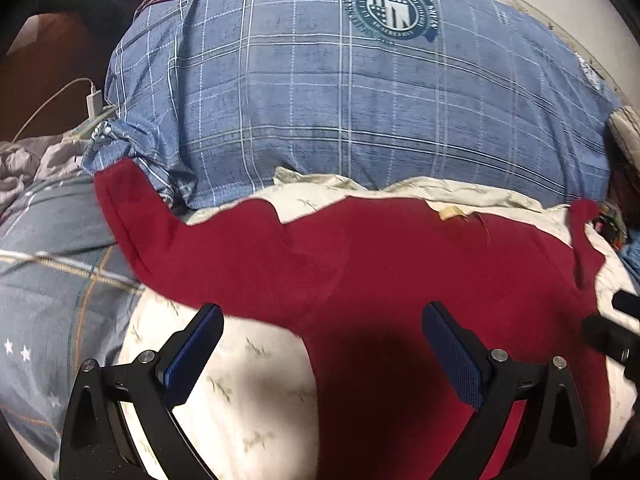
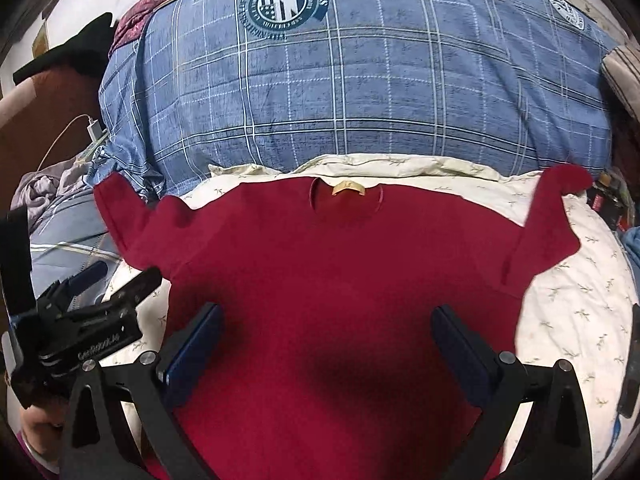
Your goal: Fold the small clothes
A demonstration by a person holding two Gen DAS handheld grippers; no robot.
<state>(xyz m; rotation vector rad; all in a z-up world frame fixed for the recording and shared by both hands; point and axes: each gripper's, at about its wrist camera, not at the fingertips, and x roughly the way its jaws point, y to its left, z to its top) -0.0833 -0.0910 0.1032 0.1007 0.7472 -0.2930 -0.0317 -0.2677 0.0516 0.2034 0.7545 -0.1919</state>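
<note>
Blue plaid quilt (image 2: 360,92) with a round crest print (image 2: 286,2) was bunched up at the far side. Cream leaf-print sheet (image 2: 580,300) lay just in front of the quilt. White charger plug (image 1: 95,103) with its cable sat left of the quilt, near crumpled grey fabric (image 1: 24,168).

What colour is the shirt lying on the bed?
Dark red shirt; the right wrist view shows it best.

Open bed sheet (image 2: 568,300) is seen at 3 o'clock of the red shirt (image 2: 340,280); passage at 12 o'clock is blocked by a bulky plaid duvet (image 2: 360,92), at 9 o'clock by the left gripper (image 2: 116,276).
</note>
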